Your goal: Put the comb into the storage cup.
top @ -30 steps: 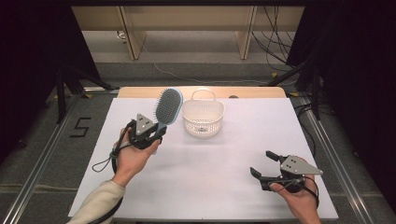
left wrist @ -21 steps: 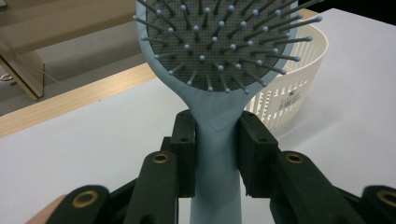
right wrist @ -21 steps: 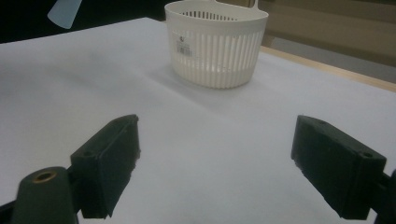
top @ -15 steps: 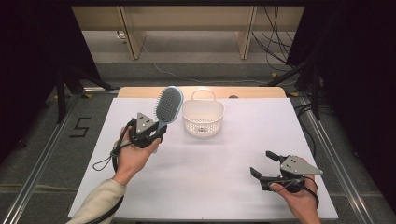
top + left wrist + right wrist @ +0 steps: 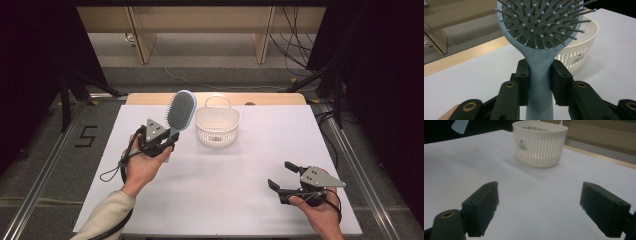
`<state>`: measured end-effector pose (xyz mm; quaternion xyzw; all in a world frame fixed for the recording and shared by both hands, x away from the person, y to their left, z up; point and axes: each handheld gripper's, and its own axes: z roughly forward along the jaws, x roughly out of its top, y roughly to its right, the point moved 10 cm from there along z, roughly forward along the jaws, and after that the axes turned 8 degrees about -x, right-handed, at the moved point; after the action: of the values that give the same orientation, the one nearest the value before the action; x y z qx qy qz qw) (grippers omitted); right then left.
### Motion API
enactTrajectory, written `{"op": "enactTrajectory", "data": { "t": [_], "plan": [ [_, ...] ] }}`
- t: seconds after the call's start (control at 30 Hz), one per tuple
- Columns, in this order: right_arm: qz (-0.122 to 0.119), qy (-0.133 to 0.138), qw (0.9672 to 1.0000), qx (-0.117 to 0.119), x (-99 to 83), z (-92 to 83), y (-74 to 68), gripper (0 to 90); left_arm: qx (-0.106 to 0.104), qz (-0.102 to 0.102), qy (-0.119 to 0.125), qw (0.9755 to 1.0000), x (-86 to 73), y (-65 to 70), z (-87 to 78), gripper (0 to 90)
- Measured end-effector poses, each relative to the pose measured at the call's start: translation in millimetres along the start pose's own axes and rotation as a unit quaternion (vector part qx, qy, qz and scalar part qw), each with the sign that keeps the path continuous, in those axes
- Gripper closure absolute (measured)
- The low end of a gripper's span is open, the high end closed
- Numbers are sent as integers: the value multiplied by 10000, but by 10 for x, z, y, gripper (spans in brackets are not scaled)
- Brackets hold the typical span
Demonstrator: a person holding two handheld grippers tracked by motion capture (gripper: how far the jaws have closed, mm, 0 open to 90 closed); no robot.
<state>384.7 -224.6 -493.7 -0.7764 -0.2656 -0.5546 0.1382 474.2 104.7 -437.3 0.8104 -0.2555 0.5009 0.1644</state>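
At the left of the high view, the left gripper (image 5: 159, 141) is raised above the tabletop (image 5: 240, 200) in the person's left hand (image 5: 142, 167), its jaws clenched on the handle of a pale blue hairbrush (image 5: 180, 110). The left gripper view shows the grip plainly: both black pads press the sides of the handle just below the neck, and the brush head (image 5: 541, 22) rises beyond them with its bristles facing the camera. The brush's long axis runs along the jaws, up and away from the hand, leaning a little toward the middle of the tabletop.

Just right of the brush head stands the white slatted basket (image 5: 217, 127), upright on the tabletop near its far edge, its handle loop toward the back. In the left gripper view the basket (image 5: 579, 47) sits right behind and beside the brush head, so the brush looks only a short swing away from the open rim. If the brush is meant for the basket, the move probably calls for carrying it rightward over the rim and tipping it in head first.

At the right, near the front edge, the right gripper (image 5: 285, 177) rests low in the right hand (image 5: 320, 215), well apart from the basket, its jaws released and spread wide with nothing between them. The left hand is clearly the nearer one.
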Motion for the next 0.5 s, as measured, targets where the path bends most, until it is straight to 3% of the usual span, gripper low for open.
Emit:
{"op": "enactTrajectory", "data": {
  "t": [0.5],
  "plan": [
    [7,2,10000,0,0,0,2,161,-29,1,15,10000,34,23,20,701]
  ]
}}
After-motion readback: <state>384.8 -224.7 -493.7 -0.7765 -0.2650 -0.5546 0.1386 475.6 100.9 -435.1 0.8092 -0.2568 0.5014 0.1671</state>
